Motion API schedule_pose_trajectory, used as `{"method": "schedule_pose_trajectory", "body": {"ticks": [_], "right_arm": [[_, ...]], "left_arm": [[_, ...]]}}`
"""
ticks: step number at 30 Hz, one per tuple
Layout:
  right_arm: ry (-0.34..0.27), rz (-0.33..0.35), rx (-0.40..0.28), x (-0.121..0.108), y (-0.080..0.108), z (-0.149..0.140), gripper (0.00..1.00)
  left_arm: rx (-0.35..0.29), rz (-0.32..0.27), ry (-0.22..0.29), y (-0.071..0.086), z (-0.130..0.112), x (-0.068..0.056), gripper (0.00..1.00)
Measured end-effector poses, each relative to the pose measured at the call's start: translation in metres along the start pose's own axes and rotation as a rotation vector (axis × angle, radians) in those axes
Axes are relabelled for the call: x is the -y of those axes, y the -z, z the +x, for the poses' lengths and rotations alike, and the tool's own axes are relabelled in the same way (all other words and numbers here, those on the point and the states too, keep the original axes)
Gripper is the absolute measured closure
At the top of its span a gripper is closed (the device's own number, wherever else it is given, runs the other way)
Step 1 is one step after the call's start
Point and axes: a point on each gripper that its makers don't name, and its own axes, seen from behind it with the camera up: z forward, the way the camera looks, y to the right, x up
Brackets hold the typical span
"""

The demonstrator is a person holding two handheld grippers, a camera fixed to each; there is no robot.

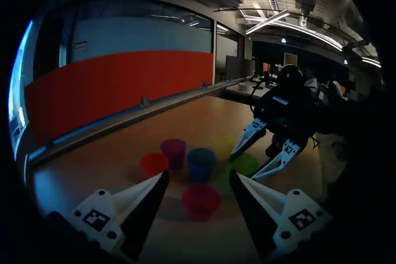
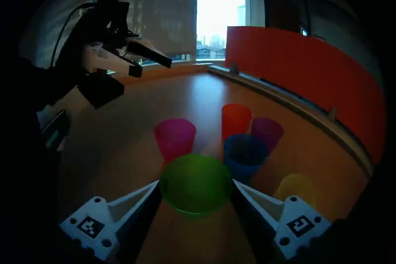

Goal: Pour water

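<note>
Straddling translucent round green cup (image 2: pixel 195 192), right gripper (image 2: pixel 196 182)

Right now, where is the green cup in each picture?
Left gripper view: green cup right of centre, just right of the blue cup.
Right gripper view: green cup bottom centre, in front and left of the blue cup.
Shared landmark: the blue cup.

green cup (image 2: pixel 196 184); pink cup (image 2: pixel 174 137); orange cup (image 2: pixel 235 120); purple cup (image 2: pixel 267 132); blue cup (image 2: pixel 245 155); yellow cup (image 2: pixel 295 188); red partition (image 2: pixel 307 73)
</note>
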Motion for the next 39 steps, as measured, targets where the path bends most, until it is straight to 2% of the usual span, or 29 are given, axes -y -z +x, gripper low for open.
{"method": "schedule_pose_trajectory", "body": {"ticks": [9, 23, 32, 39], "right_arm": [[0.014, -0.013, -0.076, 0.002, 0.023, 0.027, 0.07], [-0.009, -0.046, -0.257, -0.003, 0.051, 0.071, 0.07], [-0.006, -0.067, -0.336, -0.009, 0.062, 0.090, 0.06], [0.003, -0.081, -0.363, -0.014, 0.071, 0.099, 0.06]], "left_arm": [[0.008, -0.005, -0.001, -0.008, 0.001, -0.004, 0.10], [0.008, -0.010, 0.003, -0.016, 0.004, -0.007, 0.10], [0.013, -0.016, -0.004, -0.023, 0.007, -0.008, 0.10], [0.024, -0.025, -0.014, -0.030, 0.007, -0.010, 0.10]]}}
